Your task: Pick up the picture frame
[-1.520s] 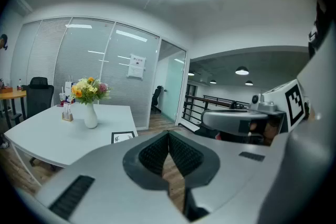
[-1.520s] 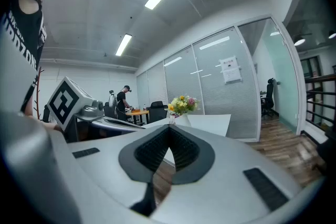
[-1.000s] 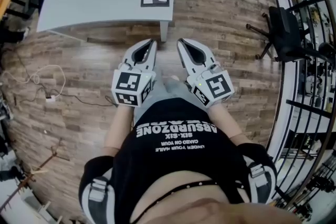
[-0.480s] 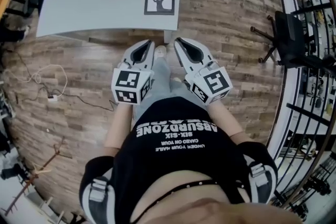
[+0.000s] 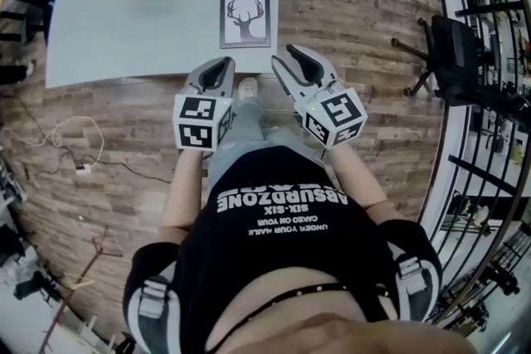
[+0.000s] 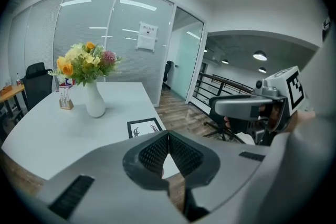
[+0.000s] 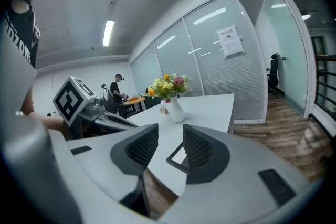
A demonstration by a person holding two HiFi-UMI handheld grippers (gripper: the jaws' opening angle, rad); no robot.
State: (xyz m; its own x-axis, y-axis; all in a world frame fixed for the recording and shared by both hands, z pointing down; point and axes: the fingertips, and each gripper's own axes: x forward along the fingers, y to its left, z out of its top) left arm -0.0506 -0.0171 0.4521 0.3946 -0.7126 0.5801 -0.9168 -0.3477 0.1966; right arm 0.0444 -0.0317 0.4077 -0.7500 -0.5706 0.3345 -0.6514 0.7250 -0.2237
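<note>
My left tool (image 5: 221, 64) has its jaws together, with nothing in them. My right tool (image 5: 290, 56) is opening its jaws, and nothing is between them. The picture frame (image 5: 246, 16) lies flat on the grey desk (image 5: 124, 29), near its front edge, just beyond both tools and untouched.

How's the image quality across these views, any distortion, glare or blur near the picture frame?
Head view: fisheye bows the floor planks, yet the picture frame looks sharp and evenly lit on the table. Left gripper view: dark vignette at the corners, glare streaks on the glass wall. Right gripper view: ceiling lights blown out.
</note>
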